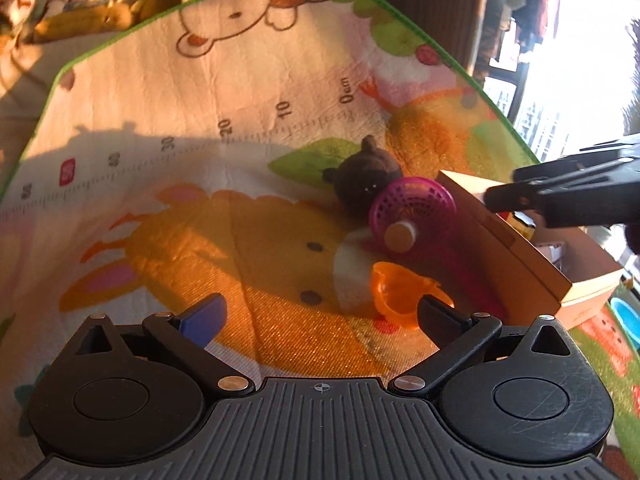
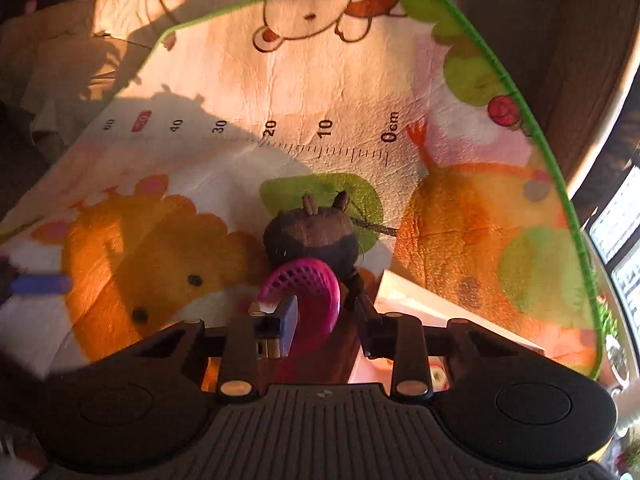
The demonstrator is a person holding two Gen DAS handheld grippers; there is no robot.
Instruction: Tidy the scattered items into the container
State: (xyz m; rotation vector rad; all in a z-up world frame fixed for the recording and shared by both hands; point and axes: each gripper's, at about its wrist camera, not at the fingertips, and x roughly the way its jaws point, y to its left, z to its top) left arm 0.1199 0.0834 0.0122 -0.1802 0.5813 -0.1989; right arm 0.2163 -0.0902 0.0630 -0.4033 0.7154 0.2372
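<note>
Beside the brown box, on the cartoon play mat, a pink mesh toy with a pale stub, a dark plush and an orange cup are lying close together. If the pink toy is being gripped only by its thin rim, it is likely being tipped or slipped against the plush. The right tongs are being held partly open around that rim, nothing clamped. The left tongs are being held wide open, empty, near the orange cup
</note>
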